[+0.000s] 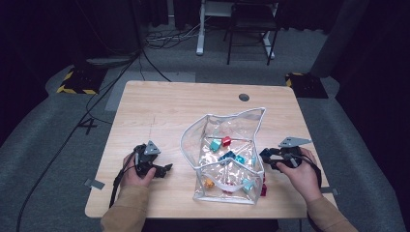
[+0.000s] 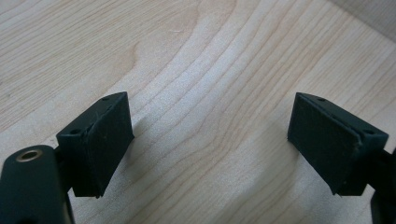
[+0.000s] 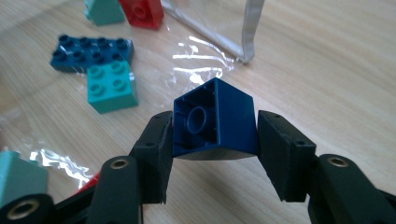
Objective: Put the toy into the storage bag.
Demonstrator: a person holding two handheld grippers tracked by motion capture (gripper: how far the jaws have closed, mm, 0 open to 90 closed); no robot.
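On the table [image 1: 159, 106] the pouch [image 1: 227, 154] sits right of centre, its open mouth toward the far edge, its closed end near the person's edge. Inside it, bricks [image 1: 220, 144] are scattered, some toward the far end, others near the closed end. The left gripper [image 1: 162, 170] rests on bare tabletop, left of the pouch and apart from it. The right gripper [image 1: 265, 154] is just at the pouch's right side, with a single brick [image 3: 215, 122] between its pads, tilted above the tabletop. Beyond that brick, a long flat brick [image 3: 91, 52] lies with a square brick [image 3: 111, 86] touching its near side.
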